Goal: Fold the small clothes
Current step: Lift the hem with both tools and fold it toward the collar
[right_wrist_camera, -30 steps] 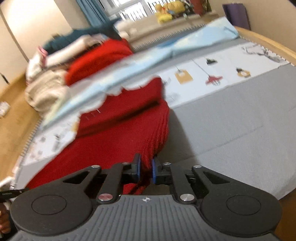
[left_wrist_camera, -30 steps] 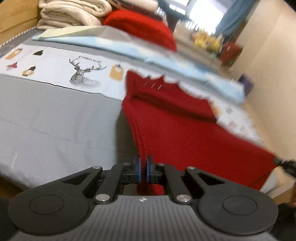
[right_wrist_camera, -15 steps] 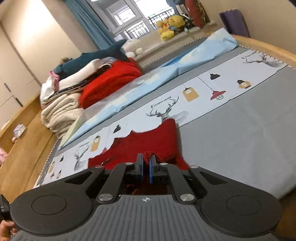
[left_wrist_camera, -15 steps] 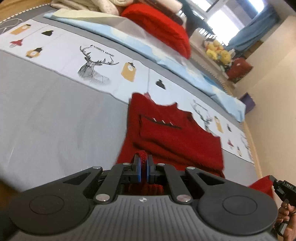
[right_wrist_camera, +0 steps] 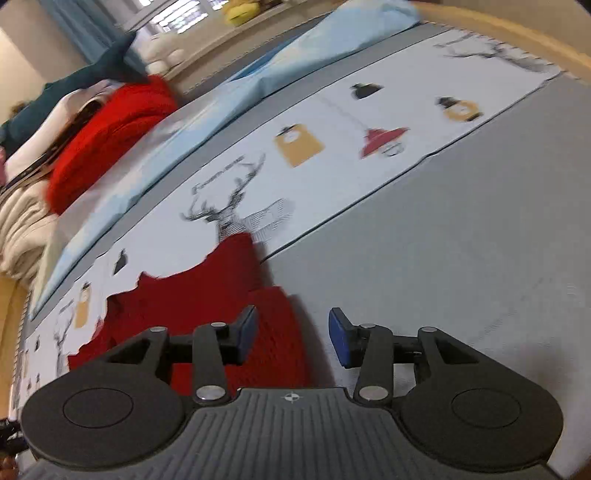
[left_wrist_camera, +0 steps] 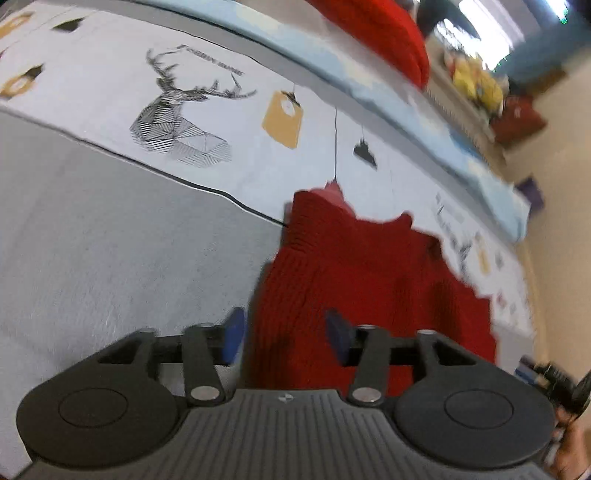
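Left gripper (left_wrist_camera: 282,339) is released, jaws spread wide, blue pads (left_wrist_camera: 232,339) on either side with nothing pinched between them. It hangs low over the near edge of the red knit garment (left_wrist_camera: 369,280), which lies on the bed cover (left_wrist_camera: 110,240). The garment sits mostly on the grey part of the cover, its far end reaching over the seam onto the white printed band (left_wrist_camera: 240,122). The far end shows two raised corners with a dip between them, likely a neckline, though motion blur makes that hard to confirm.

Right gripper (right_wrist_camera: 293,336) is also released, jaws wide apart. Its left pad (right_wrist_camera: 245,334) sits over the right edge of the red knit garment (right_wrist_camera: 207,310); the other pad is over bare grey cover (right_wrist_camera: 443,277). In this view the garment spreads to the left of the gripper, and its far corner touches the deer print (right_wrist_camera: 236,214) on the white band.

Neither gripper grips the cloth.

Background in the right wrist view: a light blue folded sheet (right_wrist_camera: 258,85) along the far side of the bed, a bright red knit bundle (right_wrist_camera: 110,129) beside a stack of cream and white laundry (right_wrist_camera: 22,218), and yellow plush toys (right_wrist_camera: 247,7) near the window. The left wrist view shows the deer print (left_wrist_camera: 181,122), a yellow tag print (left_wrist_camera: 282,120), and the red bundle (left_wrist_camera: 376,33) at the top edge.
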Motion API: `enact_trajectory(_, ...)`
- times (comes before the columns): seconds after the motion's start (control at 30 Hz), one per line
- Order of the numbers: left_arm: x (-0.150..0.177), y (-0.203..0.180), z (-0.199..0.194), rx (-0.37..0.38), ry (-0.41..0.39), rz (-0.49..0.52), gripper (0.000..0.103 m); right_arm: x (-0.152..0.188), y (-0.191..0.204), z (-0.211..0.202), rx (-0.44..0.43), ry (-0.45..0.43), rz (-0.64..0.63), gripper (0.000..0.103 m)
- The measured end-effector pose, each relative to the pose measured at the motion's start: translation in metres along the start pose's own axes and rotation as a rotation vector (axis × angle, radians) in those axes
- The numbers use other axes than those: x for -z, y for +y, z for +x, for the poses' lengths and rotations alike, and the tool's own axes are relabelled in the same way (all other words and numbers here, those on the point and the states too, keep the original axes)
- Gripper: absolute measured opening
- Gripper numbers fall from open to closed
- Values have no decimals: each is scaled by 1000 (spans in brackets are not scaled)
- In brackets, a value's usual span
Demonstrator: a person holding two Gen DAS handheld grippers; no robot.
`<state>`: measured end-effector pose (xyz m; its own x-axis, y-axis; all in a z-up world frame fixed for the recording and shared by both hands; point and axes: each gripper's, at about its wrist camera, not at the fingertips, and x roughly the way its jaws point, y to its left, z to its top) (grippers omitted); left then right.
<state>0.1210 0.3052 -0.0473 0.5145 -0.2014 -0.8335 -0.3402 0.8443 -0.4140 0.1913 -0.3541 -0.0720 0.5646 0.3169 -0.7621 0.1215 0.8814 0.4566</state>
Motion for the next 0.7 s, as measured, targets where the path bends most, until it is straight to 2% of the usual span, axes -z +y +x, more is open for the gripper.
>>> enact_trajectory(0.13,-4,3,26,-62,69,-22,62,2,1,39,44,94,-16,51)
enact_trajectory(0.27,-2,0,41,-88,107,-36,62,10,4,64,34,182,-10,51)
enact_trajectory(0.53,-5,-14,63,-111,130,-36,60,5,9,67,31,170,4,51)
enact_trajectory(0.63,-4,-17,62,-108,124,-26,50,5,10,62,19,153,16,51)
enact_trajectory(0.7,-4,-19,60,-107,114,-8,30,4,9,57,-1,137,41,51)
